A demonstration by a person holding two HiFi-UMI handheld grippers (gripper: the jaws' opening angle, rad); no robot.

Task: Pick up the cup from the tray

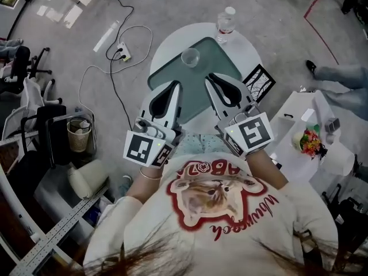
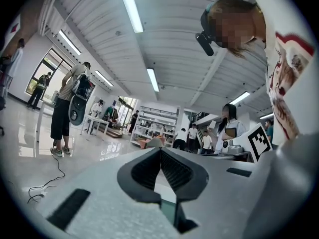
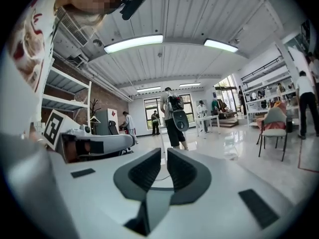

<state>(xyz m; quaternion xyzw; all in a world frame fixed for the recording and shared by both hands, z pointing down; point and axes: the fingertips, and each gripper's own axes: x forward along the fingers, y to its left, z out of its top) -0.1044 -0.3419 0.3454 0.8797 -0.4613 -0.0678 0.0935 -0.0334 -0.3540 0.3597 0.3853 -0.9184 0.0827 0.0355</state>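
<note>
cup [image 1: 190, 57] stands upright on the tray [image 1: 221, 62] near its far edge, untouched and well apart from both tools. left gripper [image 1: 174, 85] and right gripper [image 1: 211, 77] hang side by side over the tray's 6 o'clock end, tips aimed at 12 o'clock. the cup is dead ahead between them, which looks like a lined-up approach so either one can go straight in. both sets of jaws are together with nothing between them, the right showing only a sliver of gap. my guess is they have to spread before any grab.

cup is clear, round, thin-walled and smooth, mouth up, probably light and slippery. tray is flat dull green with rounded corners and lies on a round white table [image 1: 172, 36]. water bottle [image 1: 225, 23], clear with a white cap, stands at 1 o'clock of the cup, off the reach path. grippers are pale grey hard shells with black ribbed pads [image 2: 174, 171], good for gripping a slick wall. pickup not yet started.
</note>
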